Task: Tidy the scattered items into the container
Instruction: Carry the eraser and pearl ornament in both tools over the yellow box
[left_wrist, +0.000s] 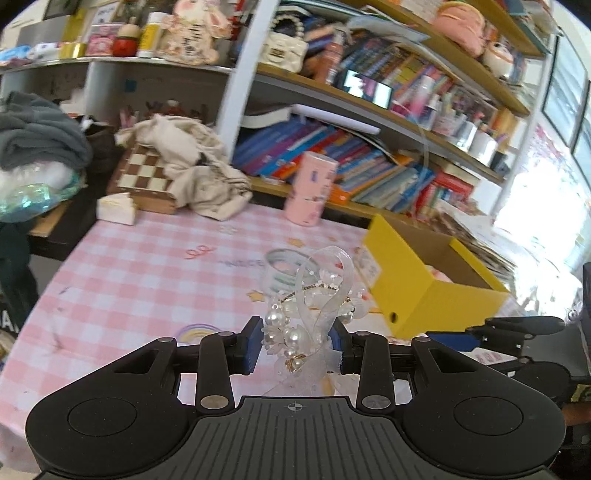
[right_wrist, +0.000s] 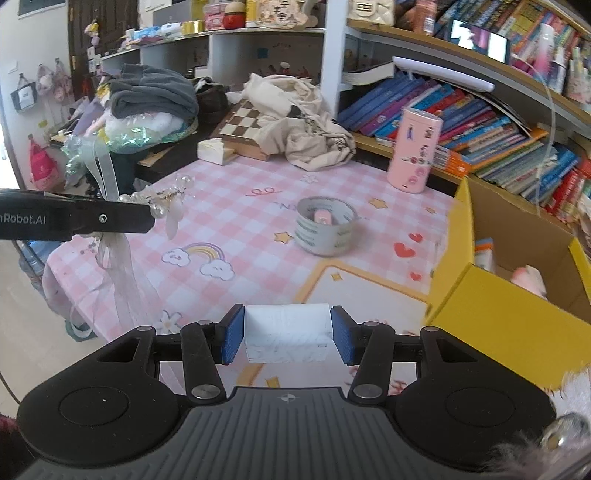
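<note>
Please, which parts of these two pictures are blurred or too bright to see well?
Left wrist view: the window side at right is washed out, shelves bend from the fisheye, the pearl ribbon ornament is slightly soft. Right wrist view: sharper; the yellow box edge smears a little, the white block is clear.

A pink-and-white checked tablecloth (right_wrist: 229, 184) is showing rainbows, stars and red hearts. The cardboard box (right_wrist: 491, 306) is showing yellow outside, brown inside. The chessboard (left_wrist: 142, 171) is showing brown-and-cream squares. The gripper pads (right_wrist: 233, 334) are showing blue.
</note>
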